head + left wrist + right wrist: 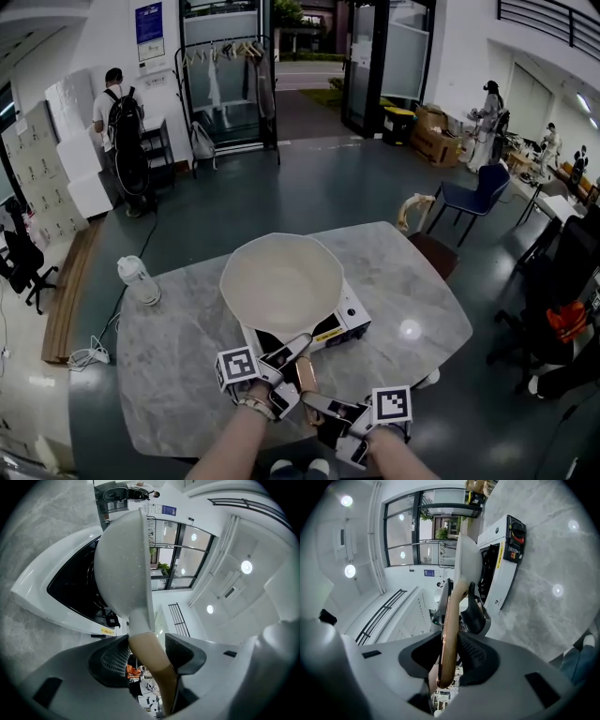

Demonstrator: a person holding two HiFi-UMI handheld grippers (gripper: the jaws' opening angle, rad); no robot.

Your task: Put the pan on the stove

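The cream-white pan (281, 281) lies over the white tabletop stove (345, 323) and covers most of its top. I cannot tell whether its bottom rests on the burner. Its brown handle (305, 375) points toward me. My left gripper (289, 356) is shut on the handle close to the bowl, with the handle (152, 663) running between its pads. My right gripper (317, 403) is shut on the handle's end (449, 634), its jaws squeezing in a little. The left gripper view shows the pan's underside (122, 559) beside the stove's black top (75, 583).
The stove stands on a grey marble table (412, 281). A clear bottle (139, 279) stands near the table's left edge. A blue chair (478, 197) is beyond the right side. A person with a backpack (122, 131) stands far left by a clothes rack (230, 84).
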